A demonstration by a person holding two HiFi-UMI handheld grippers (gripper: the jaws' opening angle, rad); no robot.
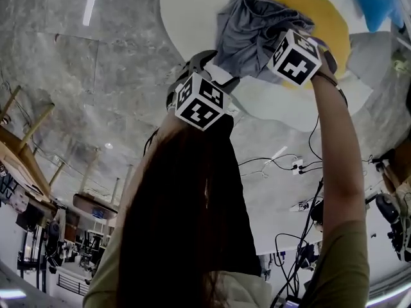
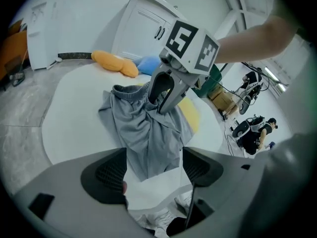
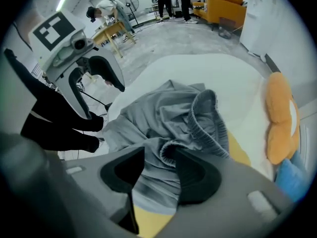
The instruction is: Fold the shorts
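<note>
The grey shorts (image 1: 253,27) (image 2: 143,133) (image 3: 168,118) are lying rumpled on the white surface (image 1: 192,11) (image 2: 74,113) (image 3: 223,73), partly covering a yellow patch (image 1: 327,18) (image 2: 190,113) (image 3: 148,222). Their elastic waistband (image 3: 208,118) is bunching up in folds.

The right gripper (image 1: 273,40) (image 2: 161,103) (image 3: 161,172) is pointing steeply down into the cloth. Its jaws are standing partly apart with a fold of the waistband sitting between them, and the pads are not squeezing it (both inner faces are showing dark and bare).

The left gripper (image 1: 215,72) (image 2: 151,170) (image 3: 106,103) is hanging at the edge of the shorts with its jaws spread wide. A tip of grey cloth and some bare white surface are showing in the gap, and neither pad is pressing on the cloth.

In the head view the two grippers are sitting close together, the left one at the near side of the heap and the right one over it.

An orange cushion (image 2: 116,62) (image 3: 280,118) and a blue thing (image 1: 379,2) (image 2: 148,63) (image 3: 292,182) are lying by the surface's far rim, apart from the shorts
</note>
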